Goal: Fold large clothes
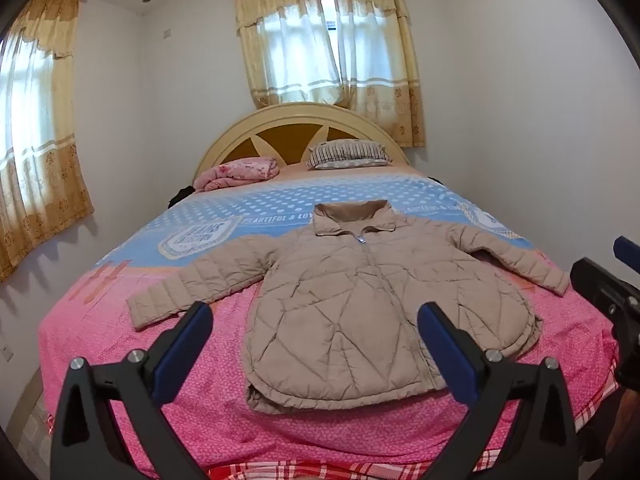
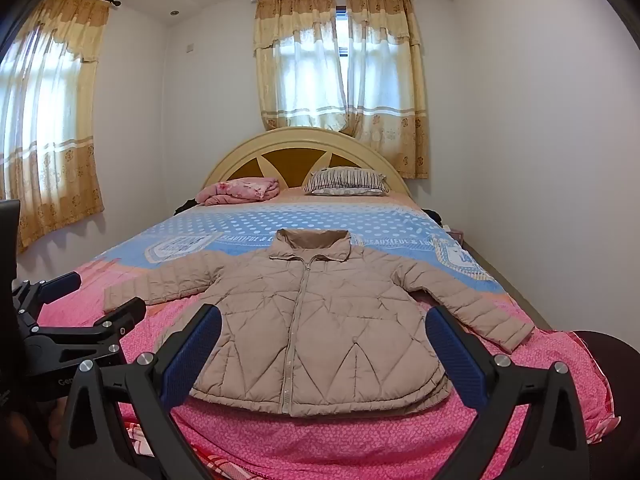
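Note:
A beige quilted jacket [image 1: 360,300] [image 2: 316,328] lies flat on the bed, zipped, collar toward the headboard, both sleeves spread outward. My left gripper [image 1: 316,320] hovers open above the jacket's lower hem, nothing between its blue-padded fingers. My right gripper [image 2: 324,328] also stands open in front of the hem, with nothing held. In the left wrist view the right gripper [image 1: 616,280] shows at the right edge. In the right wrist view the left gripper [image 2: 96,292] shows at the left edge, near the left sleeve cuff [image 2: 116,292].
The bed has a pink and blue sheet [image 1: 160,360] [image 2: 320,440]. A folded pink blanket [image 1: 240,172] and a striped pillow [image 1: 348,154] lie by the curved headboard [image 1: 296,120]. White walls stand close on both sides; curtained windows are behind and to the left.

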`<state>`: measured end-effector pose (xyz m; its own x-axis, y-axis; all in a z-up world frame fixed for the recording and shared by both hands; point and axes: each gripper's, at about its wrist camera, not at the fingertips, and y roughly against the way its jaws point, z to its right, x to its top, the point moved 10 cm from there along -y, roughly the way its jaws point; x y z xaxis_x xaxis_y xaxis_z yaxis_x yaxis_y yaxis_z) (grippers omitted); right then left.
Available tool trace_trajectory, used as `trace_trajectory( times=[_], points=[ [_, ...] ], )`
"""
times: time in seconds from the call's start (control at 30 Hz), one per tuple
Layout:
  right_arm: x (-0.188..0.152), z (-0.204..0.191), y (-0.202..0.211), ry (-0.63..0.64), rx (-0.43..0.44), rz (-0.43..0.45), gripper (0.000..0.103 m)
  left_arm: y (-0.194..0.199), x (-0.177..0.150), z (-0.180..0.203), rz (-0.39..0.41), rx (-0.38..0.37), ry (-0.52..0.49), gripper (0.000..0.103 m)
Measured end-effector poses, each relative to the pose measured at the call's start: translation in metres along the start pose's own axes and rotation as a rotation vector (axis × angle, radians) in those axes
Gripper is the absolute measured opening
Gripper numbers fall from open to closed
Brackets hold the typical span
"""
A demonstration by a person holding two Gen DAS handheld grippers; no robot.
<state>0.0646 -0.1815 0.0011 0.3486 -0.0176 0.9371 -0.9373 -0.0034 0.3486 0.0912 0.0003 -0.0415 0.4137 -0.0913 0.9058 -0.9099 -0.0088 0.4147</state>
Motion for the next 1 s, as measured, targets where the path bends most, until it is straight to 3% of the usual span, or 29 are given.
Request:
trace_trajectory(
  times=[1.0],
  points=[
    [-0.0068, -0.0055, -0.0029, 0.006, 0.013, -0.018, 0.102, -0.0022, -0.0015, -0.0026, 0.005, 0.011, 0.007, 0.103]
  ],
)
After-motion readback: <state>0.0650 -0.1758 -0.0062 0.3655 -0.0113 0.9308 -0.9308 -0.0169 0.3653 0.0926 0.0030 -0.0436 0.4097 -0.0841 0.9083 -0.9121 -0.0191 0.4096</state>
